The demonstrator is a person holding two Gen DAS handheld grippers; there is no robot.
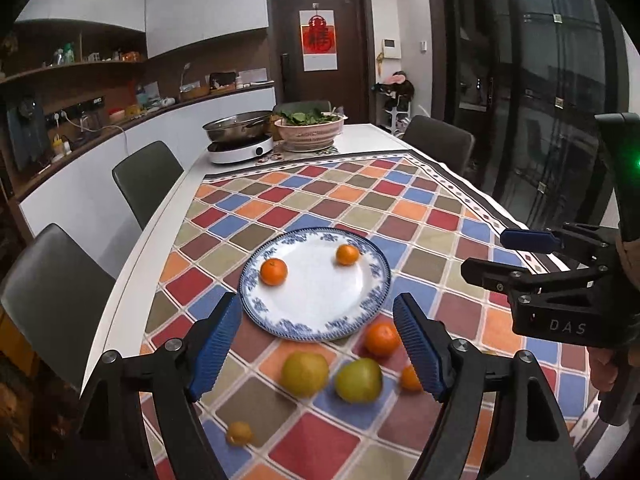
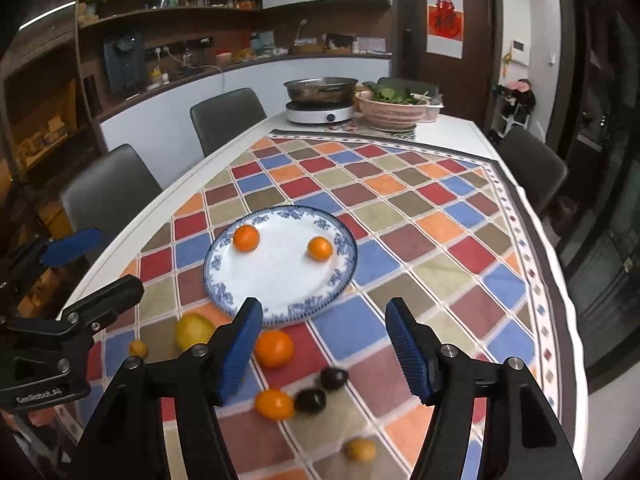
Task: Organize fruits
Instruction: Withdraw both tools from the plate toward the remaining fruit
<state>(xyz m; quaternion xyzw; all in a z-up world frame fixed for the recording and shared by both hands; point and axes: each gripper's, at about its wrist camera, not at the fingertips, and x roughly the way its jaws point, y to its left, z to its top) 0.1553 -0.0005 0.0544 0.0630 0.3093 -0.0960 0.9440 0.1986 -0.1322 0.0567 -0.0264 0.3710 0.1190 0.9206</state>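
dark door (image 1: pixel 318 40) behind table (image 1: pixel 372 136), grey chairs (image 1: pixel 148 176).

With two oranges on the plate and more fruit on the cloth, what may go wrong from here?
1. The two oranges sit loose on the nearly flat plate; a nudge may roll them off.
2. The orange beside the plate rim may be pushed away by a tool finger.
3. The two dark fruits lie close together, so gripping one may knock the other.

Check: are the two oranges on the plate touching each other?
Apart. The right wrist view shows the left orange and right orange with bare white plate between them.
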